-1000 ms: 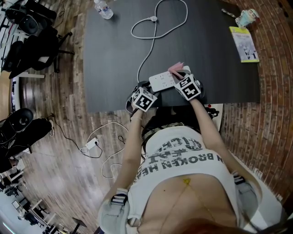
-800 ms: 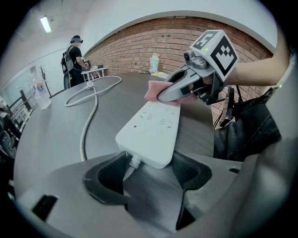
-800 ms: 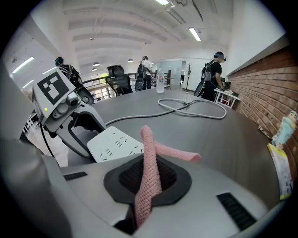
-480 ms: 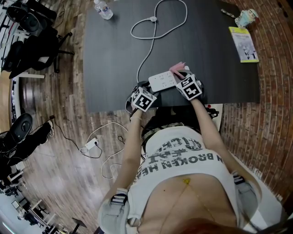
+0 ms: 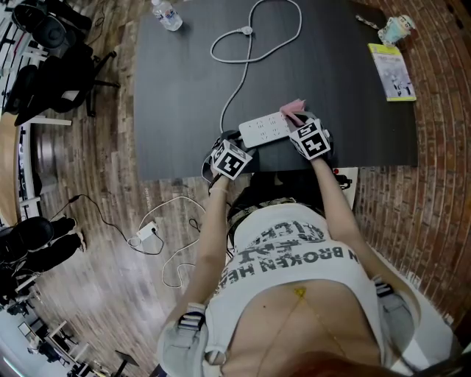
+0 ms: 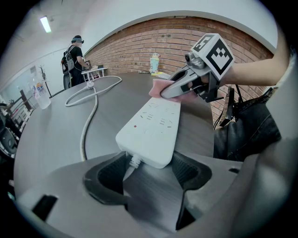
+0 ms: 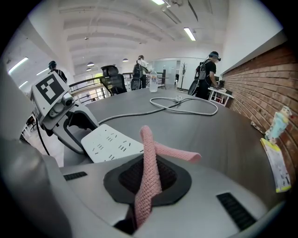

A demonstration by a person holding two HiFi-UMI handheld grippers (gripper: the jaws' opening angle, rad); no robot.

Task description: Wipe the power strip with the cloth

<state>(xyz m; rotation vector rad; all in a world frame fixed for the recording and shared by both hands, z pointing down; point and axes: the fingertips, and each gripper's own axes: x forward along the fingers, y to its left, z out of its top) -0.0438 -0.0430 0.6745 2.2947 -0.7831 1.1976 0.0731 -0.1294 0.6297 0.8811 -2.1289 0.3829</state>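
The power strip (image 5: 263, 130) lies flat on the dark bench (image 5: 184, 88), close to the near edge and a little right of that edge's middle, with its length running roughly along the edge. Its white cable (image 5: 234, 96) leaves the left end, runs toward the far edge and curls there in a loop.

The left gripper (image 6: 148, 169) comes in from the near edge and has its jaws closed on the strip's cable end. In the left gripper view the end of the white casing sits between the two dark pads, with the cable's stub in the gap beside the left pad.

The right gripper (image 7: 148, 179) is clamped on the pink cloth (image 7: 149, 172). A folded band of it rises from between the jaws, and its free end droops forward and to the right over the bare bench. This gripper sits at the strip's other end, the right one, with the strip just to its left and the socket face showing. The cloth hangs at that right end, between the gripper's tip and the casing. Whether it rests on the plastic cannot be told.

A water bottle (image 5: 167, 15) stands at the bench's far left corner, and a booklet (image 5: 392, 71) lies by the right edge.
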